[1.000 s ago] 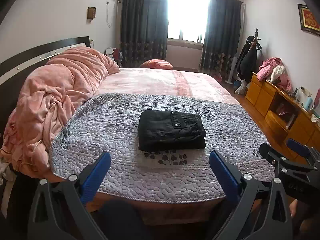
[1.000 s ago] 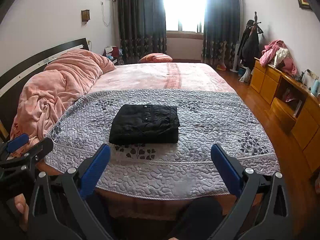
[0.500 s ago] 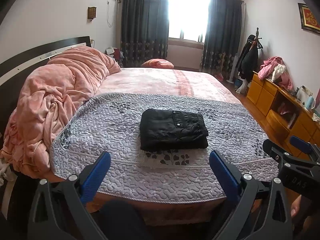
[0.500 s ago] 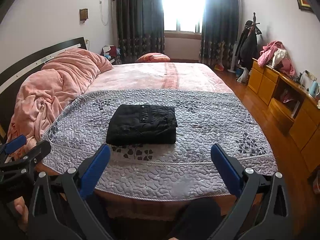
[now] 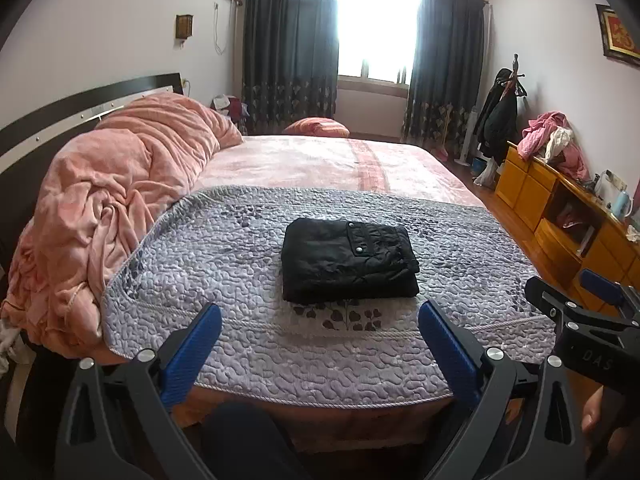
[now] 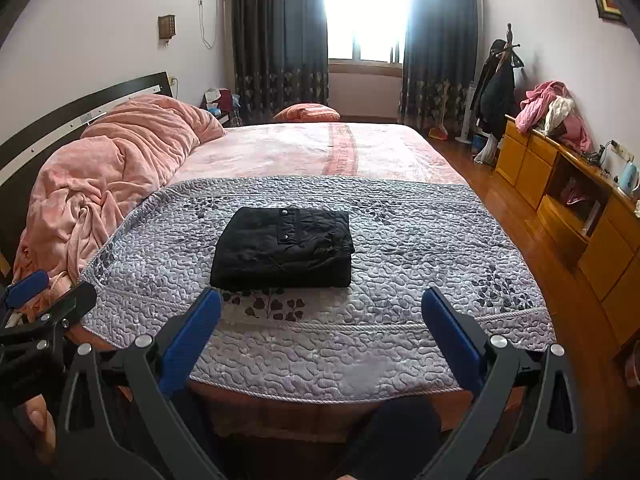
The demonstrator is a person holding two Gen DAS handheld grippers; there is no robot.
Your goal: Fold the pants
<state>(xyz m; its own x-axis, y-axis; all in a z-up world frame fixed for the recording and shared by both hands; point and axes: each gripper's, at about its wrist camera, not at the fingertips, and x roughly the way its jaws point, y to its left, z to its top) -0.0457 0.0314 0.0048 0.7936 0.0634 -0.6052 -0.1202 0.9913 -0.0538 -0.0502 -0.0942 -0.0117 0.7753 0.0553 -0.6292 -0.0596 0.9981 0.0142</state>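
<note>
Mid-frame on the bumpy grey quilted bedspread (image 5: 224,264) I see the black pants (image 5: 348,260), a crinkled squarish bundle; my left gripper (image 5: 320,344) and right gripper (image 6: 320,332) gape, empty.

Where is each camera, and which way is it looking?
Left wrist: sits on the left gripper, held at the bed's foot edge, looking across at the window; its open jaws, the right gripper and a knee show.
Right wrist: sits on the right gripper, beside it, facing the same way; its open jaws, the left gripper and a thumb show.
Both share: folded pants on the quilt, pink blanket, dresser.
</note>
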